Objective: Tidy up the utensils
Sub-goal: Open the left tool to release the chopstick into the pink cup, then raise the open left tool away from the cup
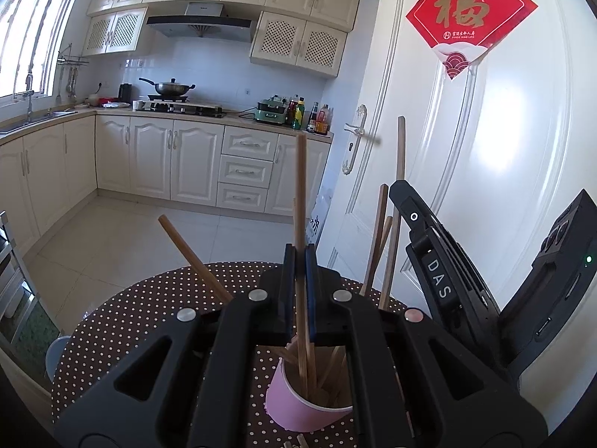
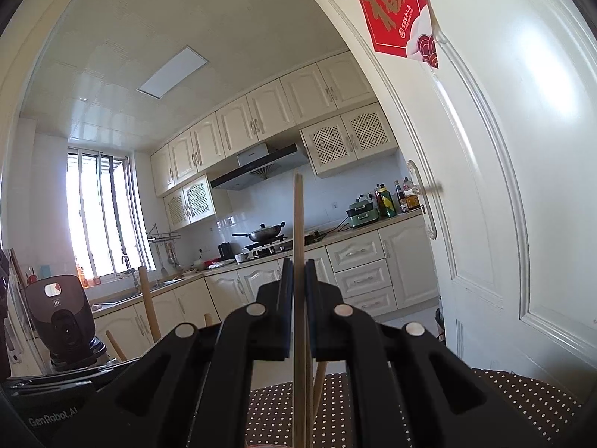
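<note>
1. Chopsticks (image 1: pixel 322 373) stand bundled in a pink cup (image 1: pixel 298 407) on the dotted table (image 1: pixel 123 321).
2. Left gripper (image 1: pixel 299 261) clenches one upright chopstick (image 1: pixel 300 201) above the cup.
3. Right gripper (image 2: pixel 298 276) clenches another chopstick (image 2: pixel 298 224).
4. Risk: a tilted lowering may catch the rim and tip the cup.

You have bright daylight from the window (image 1: pixel 33 30), which is overexposed. A soft glare patch lies on the white door (image 1: pixel 511 112). Both fisheye views bend strongly, with dark corners. The near gripper bodies look dark, but the pictures stay sharp.
</note>
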### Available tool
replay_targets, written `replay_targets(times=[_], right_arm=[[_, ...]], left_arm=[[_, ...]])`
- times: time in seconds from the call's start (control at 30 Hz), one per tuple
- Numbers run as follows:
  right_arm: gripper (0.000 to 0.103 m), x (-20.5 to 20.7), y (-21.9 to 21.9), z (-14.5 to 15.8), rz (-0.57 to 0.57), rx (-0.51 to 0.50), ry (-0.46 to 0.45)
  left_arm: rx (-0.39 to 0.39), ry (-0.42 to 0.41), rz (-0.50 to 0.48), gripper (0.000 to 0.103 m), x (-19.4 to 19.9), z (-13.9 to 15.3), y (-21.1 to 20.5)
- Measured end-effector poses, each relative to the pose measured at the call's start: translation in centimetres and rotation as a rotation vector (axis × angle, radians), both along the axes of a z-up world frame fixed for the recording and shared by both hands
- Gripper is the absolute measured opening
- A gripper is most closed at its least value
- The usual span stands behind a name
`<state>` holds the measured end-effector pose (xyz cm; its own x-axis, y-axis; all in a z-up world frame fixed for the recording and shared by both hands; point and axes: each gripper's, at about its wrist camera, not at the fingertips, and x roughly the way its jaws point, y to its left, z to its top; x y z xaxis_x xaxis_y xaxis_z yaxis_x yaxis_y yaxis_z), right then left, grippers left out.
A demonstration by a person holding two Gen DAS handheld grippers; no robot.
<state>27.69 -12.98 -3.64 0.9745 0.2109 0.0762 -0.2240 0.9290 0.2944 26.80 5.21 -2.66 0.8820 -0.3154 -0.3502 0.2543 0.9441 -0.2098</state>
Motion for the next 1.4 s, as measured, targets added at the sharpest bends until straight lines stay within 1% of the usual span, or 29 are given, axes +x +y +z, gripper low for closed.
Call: replay_targets(times=[0.33,0.53,0.7,0.87,0.93,1.03,1.07,1.1,1.13,1.17,1.2,1.23,1.3,1.33,1.4], right_arm=[[0.005,-0.8,1.1,-0.9,0.008,-0.068,0.037],[0.005,-0.7,1.0,-1.7,0.007,-0.086,0.097],[0.005,-1.1,0.9,-2.3,0.020,-0.114,0.133],[0.006,-1.6,0.9,-2.7,0.032,-0.143,0.154],[0.007,-1.7,1.0,-2.9,0.042,-0.155,0.167],[0.008,-1.9,1.0,-3.1,0.059,-0.171,0.181],[0.008,-2.1,1.0,-3.1,0.062,-0.175,0.184],[0.010,-2.3,1.0,-3.1,0.061,-0.180,0.190],[0.012,-2.4,0.9,-3.1,0.066,-0.181,0.200],[0.013,-2.6,0.6,-3.1,0.061,-0.168,0.203],[0.019,-2.8,0.3,-3.1,0.066,-0.155,0.206],[0.023,-2.9,0.1,-3.0,0.069,-0.153,0.212],[0.035,-3.0,-0.4,-2.9,0.063,-0.151,0.231],[0.038,-3.2,-0.6,-2.9,0.066,-0.149,0.236],[0.045,-3.6,-0.9,-2.7,0.060,-0.153,0.239]], left_arm=[[-0.004,0.032,-0.040,0.005,0.0,-1.5,-0.2],[-0.010,0.053,-0.044,0.005,0.4,-2.3,-0.2],[0.006,0.036,-0.036,0.006,0.4,-2.6,-0.3],[-0.003,0.039,-0.038,0.006,0.6,-2.8,0.0],[0.012,0.047,-0.073,0.006,0.6,-2.9,-0.2],[0.042,0.046,-0.064,0.007,0.5,-3.2,-0.5],[0.053,0.048,-0.070,0.010,0.5,-3.2,-0.7],[0.060,0.048,-0.074,0.025,0.5,-3.2,-0.8],[0.063,0.042,-0.078,0.036,0.3,-3.2,-0.8],[0.063,0.030,-0.057,0.046,0.0,-3.1,-0.7],[0.059,0.016,-0.048,0.050,-0.4,-3.0,-0.6],[0.055,0.008,-0.045,0.050,-0.6,-2.8,-0.4],[0.052,0.002,-0.051,0.050,-1.1,-2.6,-0.3],[0.051,-0.002,-0.049,0.050,-1.3,-2.5,-0.4],[0.057,-0.003,-0.052,0.052,-1.5,-2.4,-0.5]])
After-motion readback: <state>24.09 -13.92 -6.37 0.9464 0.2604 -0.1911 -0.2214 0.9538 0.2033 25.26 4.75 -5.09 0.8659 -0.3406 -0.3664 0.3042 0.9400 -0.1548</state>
